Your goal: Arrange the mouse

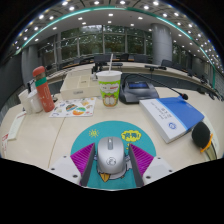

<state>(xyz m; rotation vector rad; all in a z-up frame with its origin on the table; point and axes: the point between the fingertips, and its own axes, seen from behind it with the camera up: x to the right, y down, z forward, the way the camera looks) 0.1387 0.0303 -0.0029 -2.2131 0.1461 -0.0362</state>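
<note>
From my remote seat I saw the tool [111,160] low over a round teal mouse pad [108,140] that lay on the pale worktop [40,135]. A silver-grey mouse [111,155] sat on that mouse pad, right between the two fingers, its nose pointing away from the camera. The pink pads [83,158] stood close against either flank of the mouse; I could not tell whether they truly pressed on it or merely flanked it.

Beyond the mouse pad, to the right, lay a white and blue book [171,116], tilted, with a black and yellow marker-like object [203,135] just beside its near corner. Farther back in the middle stood a pale cup with a green band [108,86], and next to it a dark blue-grey book or case [138,93]. To the left I saw a colourful printed sheet [72,108] flat on the worktop, and past it a bottle with an orange-red top [42,88] standing upright. Behind all this there were more desks and ceiling lights of a large office room.
</note>
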